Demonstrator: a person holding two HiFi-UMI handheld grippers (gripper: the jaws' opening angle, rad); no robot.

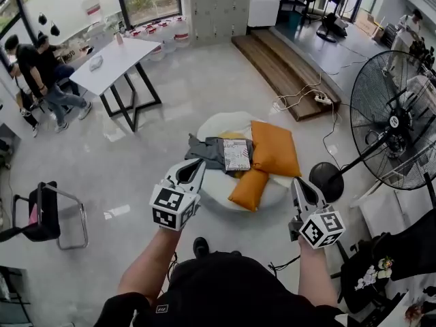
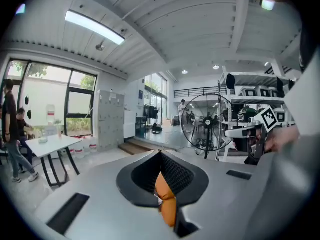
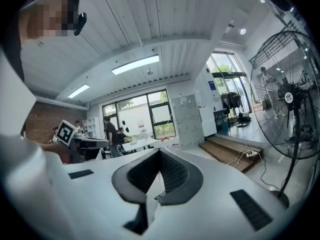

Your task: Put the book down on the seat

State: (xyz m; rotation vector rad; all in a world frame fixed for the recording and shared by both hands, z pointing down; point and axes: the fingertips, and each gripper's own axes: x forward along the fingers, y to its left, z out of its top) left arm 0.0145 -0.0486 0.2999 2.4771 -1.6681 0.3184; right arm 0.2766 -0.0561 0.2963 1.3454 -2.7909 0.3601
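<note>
The book (image 1: 236, 154), with a white printed cover, lies flat on the round white seat (image 1: 216, 124). It rests partly on a grey cloth (image 1: 207, 151) and beside two orange cushions (image 1: 274, 148). My left gripper (image 1: 198, 164) hovers at the seat's near left edge, apart from the book, jaws shut and empty. In the left gripper view an orange cushion (image 2: 165, 196) shows through the hollow behind the closed tips. My right gripper (image 1: 299, 183) is held to the right of the seat, shut and empty, and points across the room in the right gripper view (image 3: 160, 153).
A large standing fan (image 1: 402, 125) is close on the right, its round base (image 1: 325, 180) by the seat. A black chair (image 1: 48, 213) stands at the left. A white table (image 1: 116, 60) and two people (image 1: 37, 73) are at the far left, wooden steps (image 1: 286, 67) behind.
</note>
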